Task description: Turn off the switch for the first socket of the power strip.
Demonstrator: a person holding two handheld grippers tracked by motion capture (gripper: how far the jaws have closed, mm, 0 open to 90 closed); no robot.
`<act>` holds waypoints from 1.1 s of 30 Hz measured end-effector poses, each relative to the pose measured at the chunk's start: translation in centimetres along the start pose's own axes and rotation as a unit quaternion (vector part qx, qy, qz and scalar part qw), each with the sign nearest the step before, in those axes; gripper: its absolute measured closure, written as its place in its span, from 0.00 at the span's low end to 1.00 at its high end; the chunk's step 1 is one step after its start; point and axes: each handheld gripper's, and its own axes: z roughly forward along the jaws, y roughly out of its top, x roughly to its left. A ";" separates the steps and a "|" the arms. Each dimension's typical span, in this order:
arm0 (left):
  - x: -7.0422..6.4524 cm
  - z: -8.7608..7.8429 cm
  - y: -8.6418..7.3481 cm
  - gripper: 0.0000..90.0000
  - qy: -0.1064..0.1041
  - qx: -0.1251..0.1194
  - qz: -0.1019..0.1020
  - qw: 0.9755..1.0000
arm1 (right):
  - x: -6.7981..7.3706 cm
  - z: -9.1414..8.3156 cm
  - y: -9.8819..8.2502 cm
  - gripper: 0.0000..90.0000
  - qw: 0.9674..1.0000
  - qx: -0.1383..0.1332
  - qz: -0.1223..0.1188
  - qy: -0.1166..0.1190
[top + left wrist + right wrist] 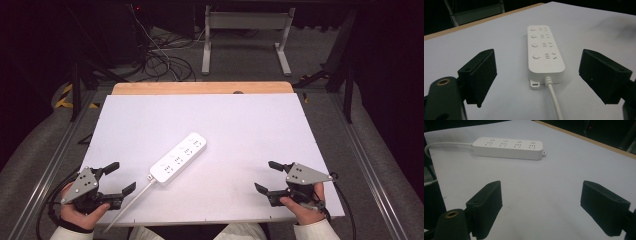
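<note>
A white power strip (179,158) lies diagonally in the middle of the white table top (240,130), with several sockets and round buttons on its face. Its white cable (131,202) runs off the near edge. My left gripper (117,176) is open at the near left, aimed at the strip's cable end (546,57), jaws apart and empty (537,77). At the near right my right gripper (266,176) is open too, with nothing between its jaws (541,206), and the power strip (507,148) lies farther off in its view.
A wooden strip (202,88) borders the table's far edge. Beyond it stand a white metal frame (246,35) and tangled cables (162,60) on the floor. Metal rails (60,150) run along both sides of the table.
</note>
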 end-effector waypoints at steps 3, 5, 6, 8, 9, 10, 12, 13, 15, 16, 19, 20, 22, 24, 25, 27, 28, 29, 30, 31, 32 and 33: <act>-0.1 0.0 0.1 0.18 -0.001 0.001 0.001 1.000 | 0.1 0.0 -0.1 0.20 1.000 0.000 0.003 0.001; -0.1 0.0 0.1 0.19 0.000 0.002 0.002 1.000 | 0.1 0.0 -0.1 0.20 1.000 -0.001 0.000 0.002; -0.1 0.0 0.1 0.19 0.000 0.002 0.002 1.000 | 0.1 0.1 -0.1 0.20 1.000 -0.001 0.001 0.002; -0.1 0.0 0.2 0.19 0.000 0.004 0.003 1.000 | 0.1 0.0 -0.1 0.20 1.000 -0.001 0.001 0.003; 0.0 0.0 0.2 0.20 0.000 0.003 0.004 1.000 | 0.1 0.1 -0.1 0.20 1.000 -0.001 0.001 0.002; 0.0 0.0 0.2 0.20 0.000 0.004 0.004 1.000 | 0.1 0.1 -0.1 0.20 1.000 -0.001 0.001 0.003; -0.1 0.0 0.2 0.20 0.001 0.004 0.000 1.000 | 0.1 0.1 -0.2 0.20 1.000 -0.001 0.002 0.003; 0.0 0.0 0.3 0.20 0.002 0.005 0.002 1.000 | 0.1 0.1 -0.1 0.20 1.000 0.000 0.000 0.003; 0.0 0.0 0.3 0.21 0.002 0.007 0.004 1.000 | 0.1 0.1 -0.1 0.20 1.000 -0.001 0.001 0.004; 0.0 0.0 0.3 0.22 0.001 0.007 0.003 1.000 | 0.2 0.1 -0.1 0.20 1.000 0.000 0.001 0.004; 0.0 0.0 0.5 0.25 0.001 0.007 0.000 1.000 | 0.2 0.2 -0.2 0.21 1.000 0.003 0.003 0.005; 0.1 -0.1 0.6 0.25 -0.001 0.009 0.001 1.000 | 0.2 0.2 -0.2 0.21 1.000 0.004 0.004 0.005; 0.2 0.0 0.8 0.28 -0.003 0.008 0.003 1.000 | 0.2 0.2 -0.2 0.21 1.000 0.002 0.003 0.005; 0.3 0.1 1.1 0.32 -0.003 0.017 -0.001 1.000 | 0.2 0.2 -0.2 0.21 1.000 0.004 0.003 0.005; 0.3 0.2 1.3 0.36 -0.001 0.022 -0.001 1.000 | 0.2 0.2 -0.2 0.21 1.000 0.003 0.002 0.004; 0.4 0.3 1.9 0.43 -0.002 0.027 0.000 1.000 | 0.2 0.3 -0.2 0.21 1.000 0.004 0.002 0.005; 0.4 0.4 2.1 0.46 -0.005 0.029 -0.002 1.000 | 0.2 0.3 -0.2 0.21 1.000 0.004 0.002 0.005; 0.5 0.5 2.3 0.48 -0.007 0.032 0.002 0.999 | 0.2 0.3 -0.2 0.21 1.000 0.004 0.003 0.006; 0.4 0.6 2.5 0.49 -0.009 0.032 0.004 0.999 | 0.3 0.3 -0.2 0.21 1.000 0.004 0.004 0.006; 0.5 0.7 2.6 0.51 -0.011 0.033 0.008 0.999 | 0.3 0.3 -0.2 0.21 1.000 0.005 0.005 0.006; 0.5 0.8 2.8 0.53 -0.015 0.036 0.006 0.999 | 0.3 0.4 -0.2 0.21 1.000 0.005 0.005 0.006; 0.5 1.0 2.9 0.53 -0.015 0.036 0.009 0.999 | 0.2 0.4 -0.3 0.21 1.000 0.006 0.004 0.006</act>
